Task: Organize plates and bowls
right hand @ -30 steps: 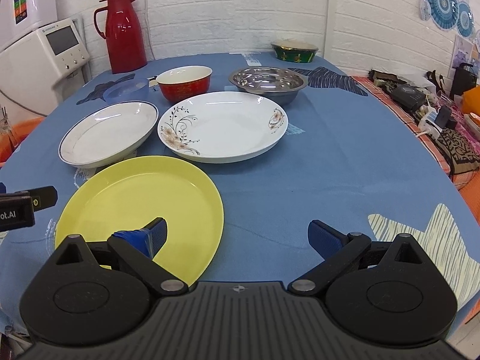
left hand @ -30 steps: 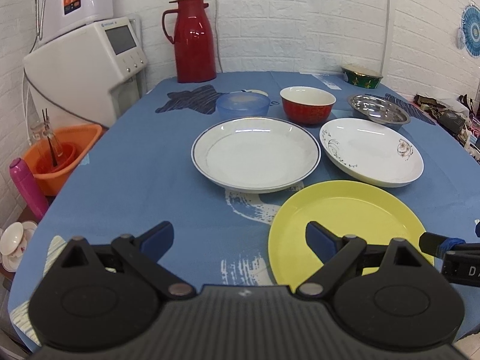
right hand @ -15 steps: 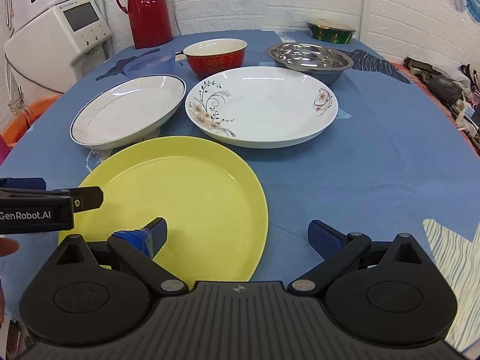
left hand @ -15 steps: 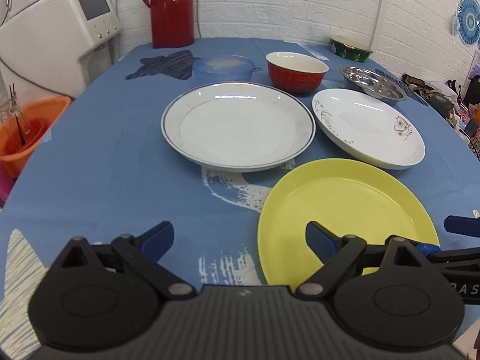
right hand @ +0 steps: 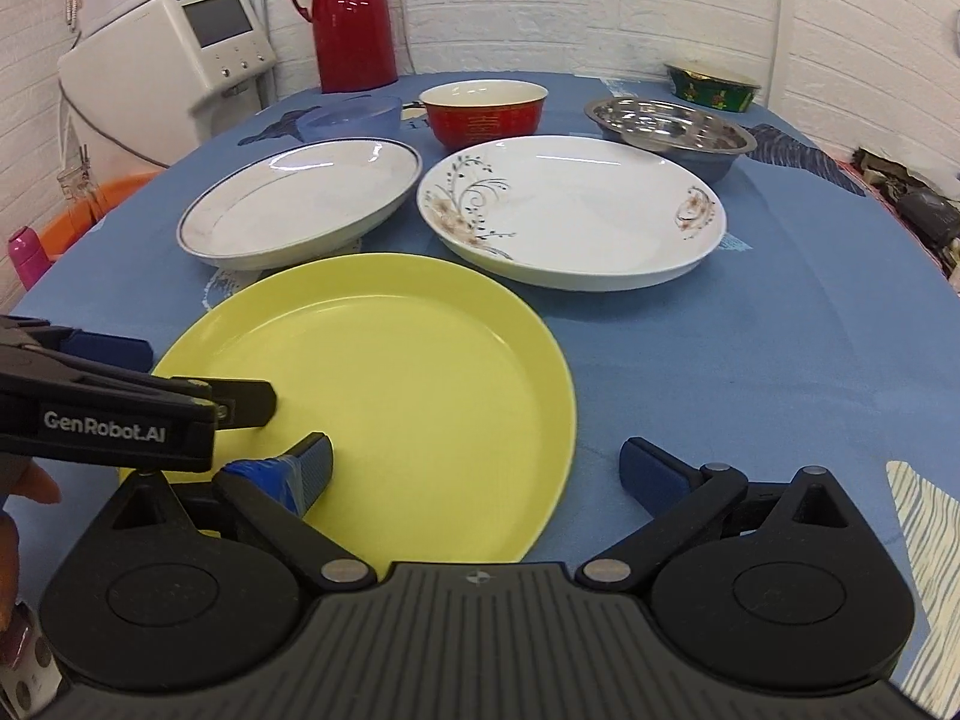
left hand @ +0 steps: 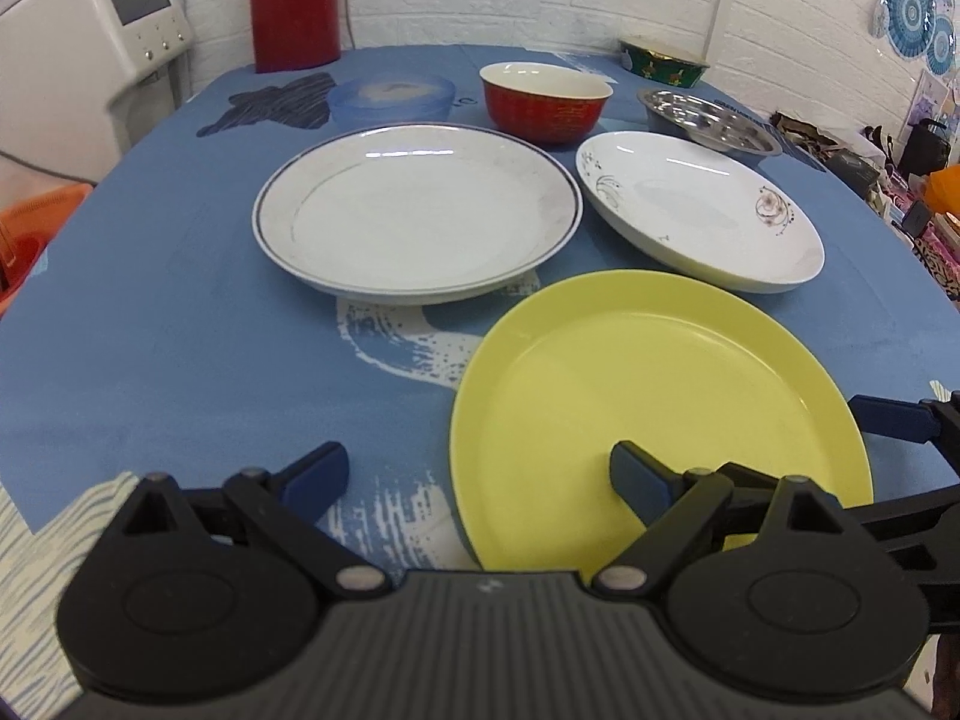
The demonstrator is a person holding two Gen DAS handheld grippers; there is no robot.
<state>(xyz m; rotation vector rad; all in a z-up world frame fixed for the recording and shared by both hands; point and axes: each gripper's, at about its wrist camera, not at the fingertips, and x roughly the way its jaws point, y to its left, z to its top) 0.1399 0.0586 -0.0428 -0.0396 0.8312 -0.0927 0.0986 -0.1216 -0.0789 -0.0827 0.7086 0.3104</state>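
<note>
Your left gripper (left hand: 480, 477) and right gripper (right hand: 477, 468) both gape wide, empty, flanking the yellow plate (right hand: 384, 396); both have closed in on it since earlier.

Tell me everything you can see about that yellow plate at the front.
The yellow plate is round, plain and glossy, perhaps plastic, with a shallow raised rim and nothing on it. It lies flat on the blue tablecloth nearest the cameras, in front of two white plates and seemingly apart from them. The open left claw and right claw each have one fingertip over its near part; contact cannot be judged.
</note>
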